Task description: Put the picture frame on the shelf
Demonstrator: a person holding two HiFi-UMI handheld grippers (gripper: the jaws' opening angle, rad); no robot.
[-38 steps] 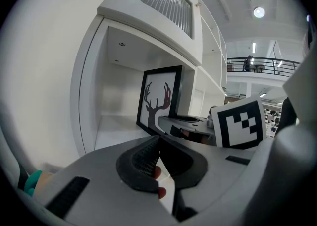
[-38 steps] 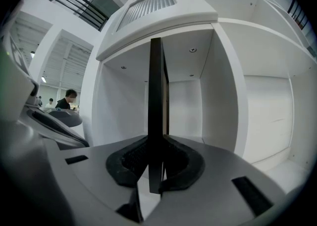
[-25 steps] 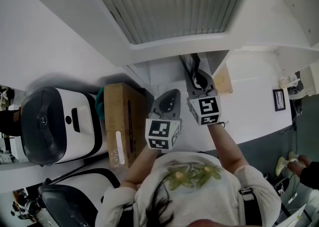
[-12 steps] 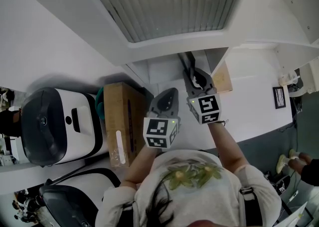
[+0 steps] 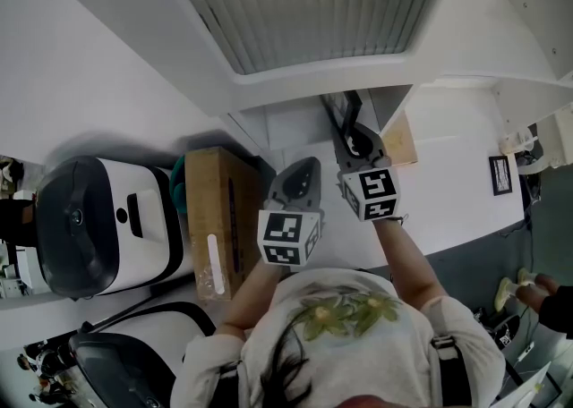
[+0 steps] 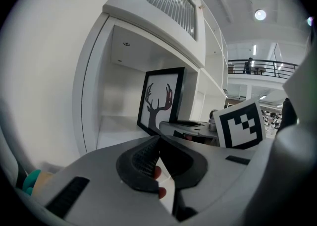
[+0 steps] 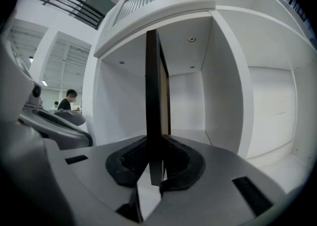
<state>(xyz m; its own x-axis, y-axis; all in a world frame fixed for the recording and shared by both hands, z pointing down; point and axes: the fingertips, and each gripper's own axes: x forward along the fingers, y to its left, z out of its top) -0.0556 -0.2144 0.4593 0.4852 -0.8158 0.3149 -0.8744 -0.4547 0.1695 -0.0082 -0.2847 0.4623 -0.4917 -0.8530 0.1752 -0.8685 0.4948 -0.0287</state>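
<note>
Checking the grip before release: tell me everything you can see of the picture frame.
The picture frame has a thin black border around a white print of dark antlers; its back looks like pale wood. It stands upright in the mouth of the white shelf, its lower part pinched in the right claw. Whether it touches the shelf board is unclear.

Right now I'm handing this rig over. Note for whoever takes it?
Right gripper: jaws shut on the frame, which is upright and edge-on to its camera, at the mouth of a shelf compartment.
Left gripper: jaws together, empty, beside the right one.
Done: frame picked up and brought to the shelf.
Unclear: whether its bottom edge rests on the shelf floor.
Left: set it down, open the right jaws, back out without tipping it.
</note>
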